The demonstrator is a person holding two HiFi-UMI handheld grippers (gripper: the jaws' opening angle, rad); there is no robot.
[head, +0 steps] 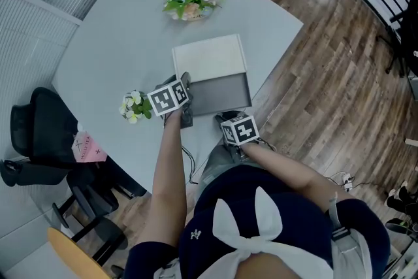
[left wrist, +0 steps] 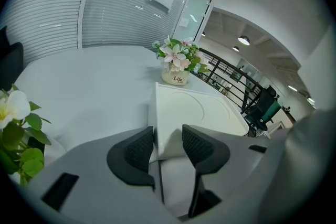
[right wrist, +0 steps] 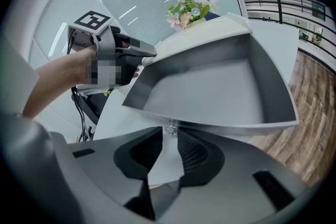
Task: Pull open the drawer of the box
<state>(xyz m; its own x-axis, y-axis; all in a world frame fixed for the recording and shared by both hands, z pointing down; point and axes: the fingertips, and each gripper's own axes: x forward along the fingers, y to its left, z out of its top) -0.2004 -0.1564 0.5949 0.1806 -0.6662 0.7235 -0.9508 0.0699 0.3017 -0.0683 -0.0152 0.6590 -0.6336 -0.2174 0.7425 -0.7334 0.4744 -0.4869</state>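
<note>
**Item: drawer [head: 221,93].** Grey and empty. It stands well out of the white box [head: 209,55] at the middle of the head view. Its front is close to the desk [head: 111,42] edge nearest me, and a small clear knob [right wrist: 169,127] sits on that front.

**Right claw [right wrist: 169,140].** The jaws are partly apart with the knob at their tips. The pads do not press on it, so I hold nothing here.

**Left claw [left wrist: 168,138].** The jaws are roughly half open, astride the box's near left corner and closed against it, bracing the box.

**Hazards, as I judge them:**
- If I pull without closing first, the tips will slide off the small, smooth knob.
- The drawer looks near the end of its travel. Pulling further could bring it right out of the box and over the desk edge onto the wooden floor [head: 313,75].
- The left claw grips only a corner. If it slips, the box will drag along with the drawer.

**Nearby.** Small white flowers [head: 134,106] are just left of the left claw and could be knocked by a jerk. The flower pot [head: 191,0], upper centre, is well apart.
</note>
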